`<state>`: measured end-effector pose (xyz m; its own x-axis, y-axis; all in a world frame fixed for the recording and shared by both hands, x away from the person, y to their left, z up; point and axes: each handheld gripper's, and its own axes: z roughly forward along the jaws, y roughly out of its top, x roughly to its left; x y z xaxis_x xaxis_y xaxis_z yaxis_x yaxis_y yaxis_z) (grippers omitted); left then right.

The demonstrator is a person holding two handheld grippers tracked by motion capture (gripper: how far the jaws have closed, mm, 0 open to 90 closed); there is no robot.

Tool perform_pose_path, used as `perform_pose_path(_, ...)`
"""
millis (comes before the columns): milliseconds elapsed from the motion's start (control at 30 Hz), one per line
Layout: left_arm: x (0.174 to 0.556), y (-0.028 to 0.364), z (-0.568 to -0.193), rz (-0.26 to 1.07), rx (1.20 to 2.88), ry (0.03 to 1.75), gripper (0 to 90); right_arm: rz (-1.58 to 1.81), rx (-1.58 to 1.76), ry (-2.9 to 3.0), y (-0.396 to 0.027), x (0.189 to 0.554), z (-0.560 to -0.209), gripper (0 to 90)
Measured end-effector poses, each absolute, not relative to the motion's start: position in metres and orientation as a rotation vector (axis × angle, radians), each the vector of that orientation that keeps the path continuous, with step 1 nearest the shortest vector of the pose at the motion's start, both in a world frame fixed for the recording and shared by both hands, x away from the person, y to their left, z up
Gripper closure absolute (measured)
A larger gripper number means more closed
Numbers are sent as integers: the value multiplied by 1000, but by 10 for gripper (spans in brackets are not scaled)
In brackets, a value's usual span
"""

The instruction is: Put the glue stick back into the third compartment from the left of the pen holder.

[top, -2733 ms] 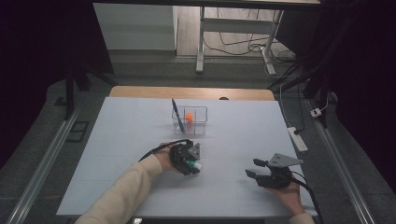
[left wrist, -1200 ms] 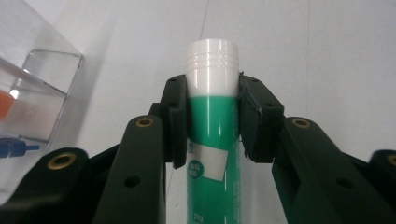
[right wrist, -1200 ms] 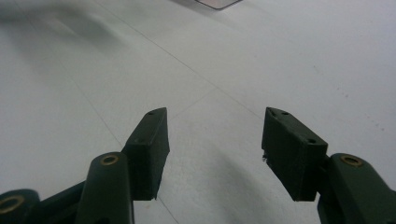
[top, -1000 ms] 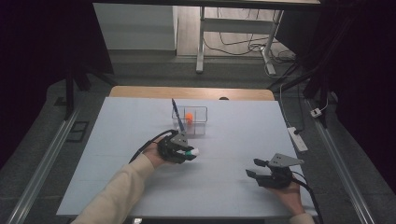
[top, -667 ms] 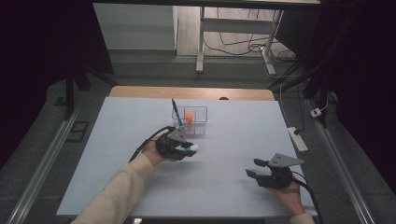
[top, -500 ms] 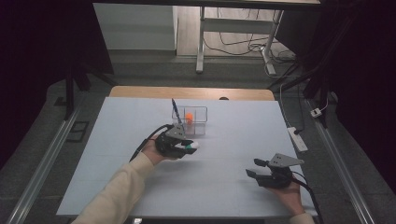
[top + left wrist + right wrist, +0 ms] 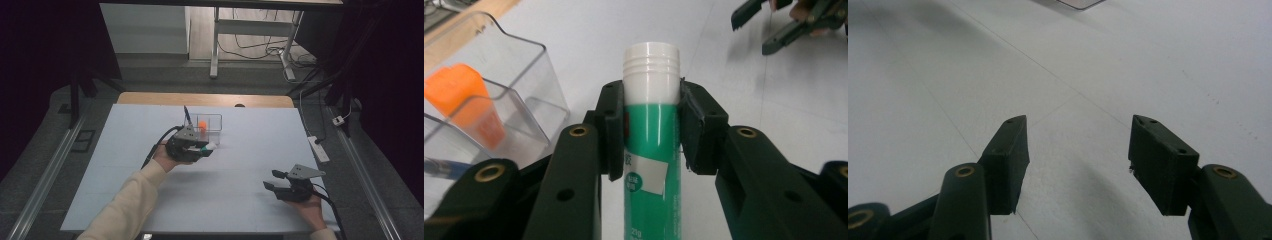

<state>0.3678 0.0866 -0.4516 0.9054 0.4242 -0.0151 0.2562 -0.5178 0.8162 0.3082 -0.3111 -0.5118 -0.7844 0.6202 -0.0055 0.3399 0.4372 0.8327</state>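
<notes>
This looks like a lab or recording room, not a home. A bare white counter [image 7: 150, 200] stands among black curtains [image 7: 45, 60], with metal rails [image 7: 45, 185] on the grey floor at both sides. Beyond the fingers, loose cables [image 7: 260, 47] trail under a steel-legged desk [image 7: 215, 45], and a power strip [image 7: 318, 148] lies on the floor.
</notes>
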Motion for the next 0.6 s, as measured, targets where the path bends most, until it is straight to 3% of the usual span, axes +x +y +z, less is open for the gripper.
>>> perform_pose_path(600, 388, 81, -432, 238, 2038, 548, 650, 1264, 826, 2385, -312, 309, -512, 406)
